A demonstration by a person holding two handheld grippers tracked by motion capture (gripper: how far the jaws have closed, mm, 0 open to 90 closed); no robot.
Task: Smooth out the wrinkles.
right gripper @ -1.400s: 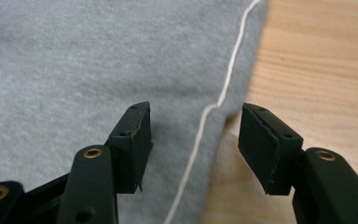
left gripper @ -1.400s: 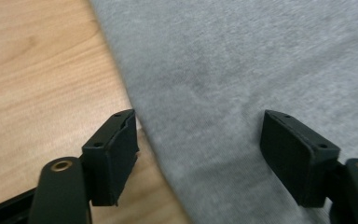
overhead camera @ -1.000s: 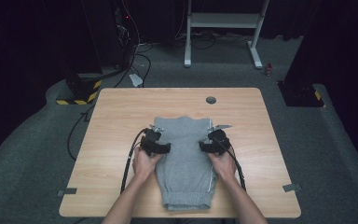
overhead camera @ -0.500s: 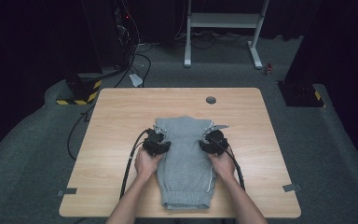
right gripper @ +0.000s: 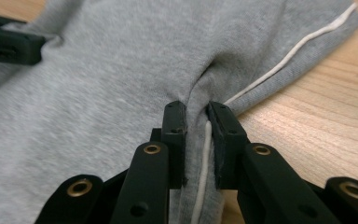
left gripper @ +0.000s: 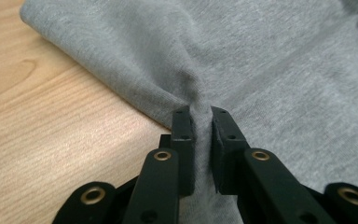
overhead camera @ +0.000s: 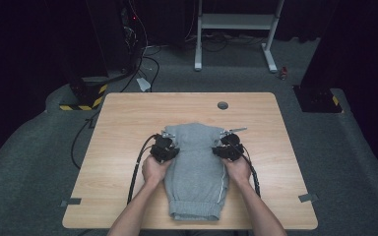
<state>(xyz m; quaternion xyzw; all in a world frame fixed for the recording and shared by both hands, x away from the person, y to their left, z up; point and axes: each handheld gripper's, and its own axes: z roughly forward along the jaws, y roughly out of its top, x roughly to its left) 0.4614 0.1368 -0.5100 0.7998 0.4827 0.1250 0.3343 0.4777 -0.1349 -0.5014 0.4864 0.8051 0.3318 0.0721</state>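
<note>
Now both grippers are pinching the grey garment (overhead camera: 197, 169) at centre frame.

Left gripper (left gripper: 200, 114) and right gripper (right gripper: 196, 109) are each clamping nearly closed jaws on a fabric fold at opposite edges, garment lying on the counter (overhead camera: 123, 128).

A light wooden desk (overhead camera: 128, 128) with a round cable hole (overhead camera: 222, 105) is set on grey carpet (overhead camera: 29, 162). Behind it, a white frame (overhead camera: 236, 22) is seen against dark walls. Black cables (overhead camera: 150, 59) are strewn on the floor, and yellow-black hazard tape (overhead camera: 81, 104) is laid at the left.
</note>
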